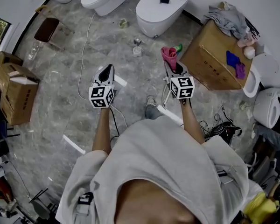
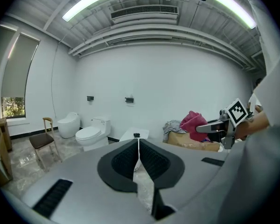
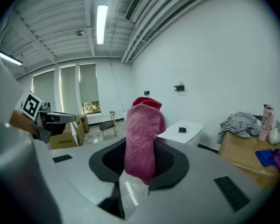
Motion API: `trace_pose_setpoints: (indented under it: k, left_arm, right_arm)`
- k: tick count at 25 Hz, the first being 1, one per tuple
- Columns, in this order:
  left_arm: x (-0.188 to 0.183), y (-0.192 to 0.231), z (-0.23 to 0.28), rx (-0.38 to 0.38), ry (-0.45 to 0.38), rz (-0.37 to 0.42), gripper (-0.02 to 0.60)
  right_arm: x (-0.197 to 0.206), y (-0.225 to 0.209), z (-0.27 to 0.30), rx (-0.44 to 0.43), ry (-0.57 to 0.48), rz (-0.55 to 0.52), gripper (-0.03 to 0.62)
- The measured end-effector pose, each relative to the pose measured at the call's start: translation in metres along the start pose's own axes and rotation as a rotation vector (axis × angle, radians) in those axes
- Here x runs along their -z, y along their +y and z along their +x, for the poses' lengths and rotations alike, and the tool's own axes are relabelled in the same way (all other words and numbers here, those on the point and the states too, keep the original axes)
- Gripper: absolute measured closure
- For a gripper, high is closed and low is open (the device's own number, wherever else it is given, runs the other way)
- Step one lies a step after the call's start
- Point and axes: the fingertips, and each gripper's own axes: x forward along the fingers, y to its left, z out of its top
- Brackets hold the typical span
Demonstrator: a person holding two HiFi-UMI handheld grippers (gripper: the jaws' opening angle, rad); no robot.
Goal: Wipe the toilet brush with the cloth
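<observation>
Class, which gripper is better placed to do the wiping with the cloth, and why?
Right. The right gripper is shut on the pink cloth; the left gripper is shut with nothing between its jaws.

Bright, even light is being thrown down by the ceiling strip lights [image 2: 88, 1], blown out to white glare in both gripper views. Well below the strip lights, daylight is admitted through a window [image 2: 13, 107]. Under them, the marble floor [image 1: 60, 101] is given a soft sheen, shadows kept faint. The walls [image 2: 177, 83] are bowed by fisheye distortion; corners are blacked out.
</observation>
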Motion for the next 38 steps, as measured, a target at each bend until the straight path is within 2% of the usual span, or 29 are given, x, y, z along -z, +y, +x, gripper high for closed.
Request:
trace_pose_setpoints:
  k: [11, 22, 33, 38]
  left_arm:
    - [-0.015, 0.008, 0.09, -0.044, 0.034, -0.016, 0.557]
    - [0.002, 0.03, 0.138, -0.03, 0.101, -0.04, 0.557]
    - [0.021, 0.079, 0.229, 0.079, 0.161, -0.087, 0.557]
    - [0.053, 0.099, 0.264, 0.121, 0.214, -0.097, 0.557]
  right_arm:
    - [-0.02, -0.062, 0.075, -0.07, 0.041, -0.01, 0.475]
    - [-0.006, -0.071, 0.127, -0.091, 0.107, 0.033, 0.474]
    - [0.0, -0.084, 0.205, -0.026, 0.202, 0.06, 0.475]
    - [0.02, -0.087, 0.244, -0.009, 0.246, 0.074, 0.474]
